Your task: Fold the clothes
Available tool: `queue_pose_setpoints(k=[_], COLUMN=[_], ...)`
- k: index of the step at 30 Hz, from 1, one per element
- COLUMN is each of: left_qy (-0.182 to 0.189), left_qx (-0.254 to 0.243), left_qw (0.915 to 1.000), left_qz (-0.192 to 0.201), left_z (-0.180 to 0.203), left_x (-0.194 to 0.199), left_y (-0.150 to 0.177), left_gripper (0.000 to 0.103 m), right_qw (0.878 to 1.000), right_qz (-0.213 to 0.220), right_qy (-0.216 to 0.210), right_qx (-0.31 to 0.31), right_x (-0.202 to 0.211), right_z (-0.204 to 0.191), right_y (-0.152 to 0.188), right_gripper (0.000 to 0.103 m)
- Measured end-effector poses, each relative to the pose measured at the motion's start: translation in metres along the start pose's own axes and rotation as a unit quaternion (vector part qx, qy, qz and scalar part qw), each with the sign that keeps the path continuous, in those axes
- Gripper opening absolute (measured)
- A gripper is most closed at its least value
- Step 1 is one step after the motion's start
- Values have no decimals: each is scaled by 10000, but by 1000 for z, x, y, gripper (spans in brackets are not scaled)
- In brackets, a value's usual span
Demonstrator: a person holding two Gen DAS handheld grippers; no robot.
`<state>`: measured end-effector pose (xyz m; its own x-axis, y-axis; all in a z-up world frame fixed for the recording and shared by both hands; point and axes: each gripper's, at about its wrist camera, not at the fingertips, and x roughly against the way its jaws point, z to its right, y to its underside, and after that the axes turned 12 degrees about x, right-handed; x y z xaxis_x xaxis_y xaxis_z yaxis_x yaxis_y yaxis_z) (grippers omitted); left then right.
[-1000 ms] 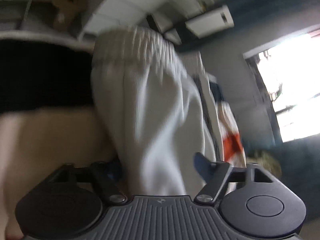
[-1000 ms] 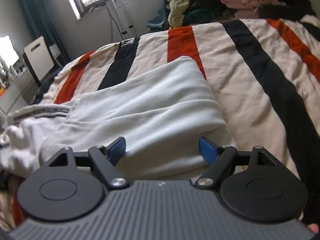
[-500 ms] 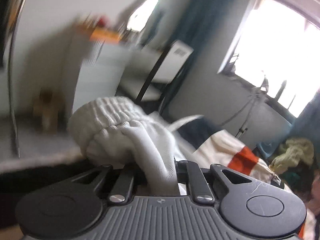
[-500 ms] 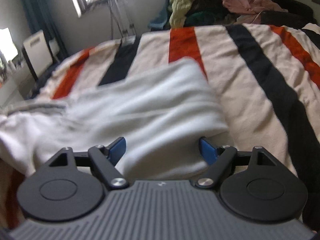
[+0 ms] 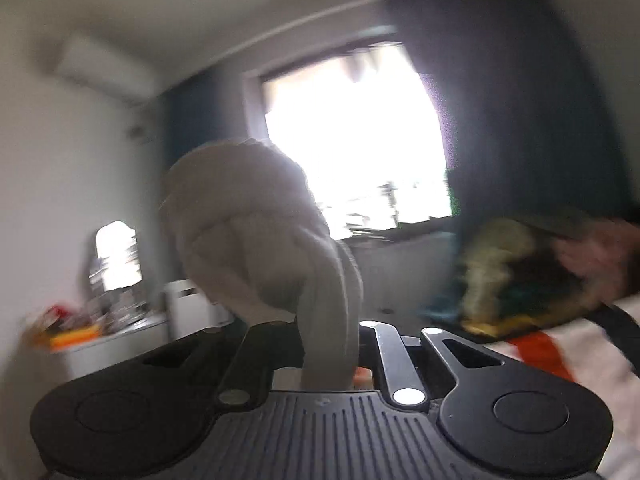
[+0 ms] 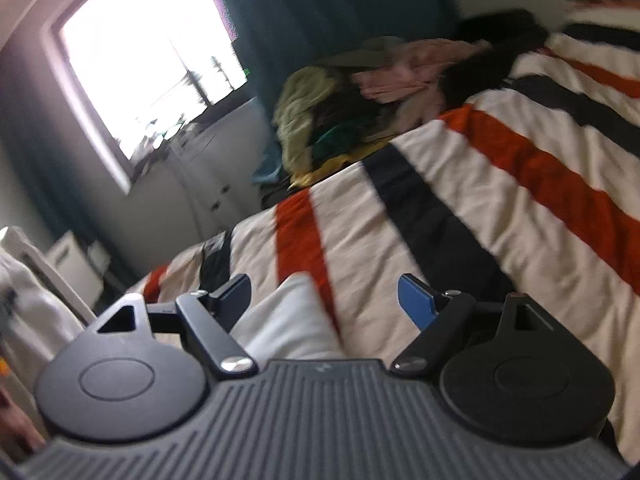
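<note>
A white ribbed garment (image 5: 256, 248) bunches up in front of the bright window in the left wrist view. My left gripper (image 5: 332, 360) is shut on a fold of it and holds it in the air, pointing level. In the right wrist view my right gripper (image 6: 324, 300) stands open above the striped bedspread (image 6: 500, 208), its blue pads (image 6: 416, 304) wide apart. A corner of the white garment (image 6: 284, 324) lies on the bed low between the jaws, and no pad touches it. More of the white cloth (image 6: 24, 304) hangs at the left edge.
A heap of mixed clothes (image 6: 360, 92) lies at the far end of the bed below dark curtains (image 6: 304, 8). A white dresser (image 5: 120, 336) with clutter and a mirror stands at the left. A white chair (image 6: 68, 264) stands beside the bed.
My left gripper closed on the white garment, rolled upright and swung it up toward the window. My right gripper rose and tilted, and most of the garment slid out of its view.
</note>
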<state>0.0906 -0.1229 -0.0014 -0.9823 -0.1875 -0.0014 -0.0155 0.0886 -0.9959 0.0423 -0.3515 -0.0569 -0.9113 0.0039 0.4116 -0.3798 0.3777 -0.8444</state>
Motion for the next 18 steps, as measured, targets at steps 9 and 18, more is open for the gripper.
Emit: queue_pose_setpoints(k=[9,18], left_qy=[1331,1645], left_qx=[-2025,-1508], left_qw=[9650,9640], left_qz=[-999,-1443], left_z=[158,124], left_x=[49,19], left_y=[151,139], left_gripper=[15,74], right_qw=[9977,9952], right_qz=[-24,-430], right_qy=[116,-207], right_qx=[-661,-859], right_x=[-12,-32], right_z=[37,39], right_y=[-1,9], right_gripper=[84,84])
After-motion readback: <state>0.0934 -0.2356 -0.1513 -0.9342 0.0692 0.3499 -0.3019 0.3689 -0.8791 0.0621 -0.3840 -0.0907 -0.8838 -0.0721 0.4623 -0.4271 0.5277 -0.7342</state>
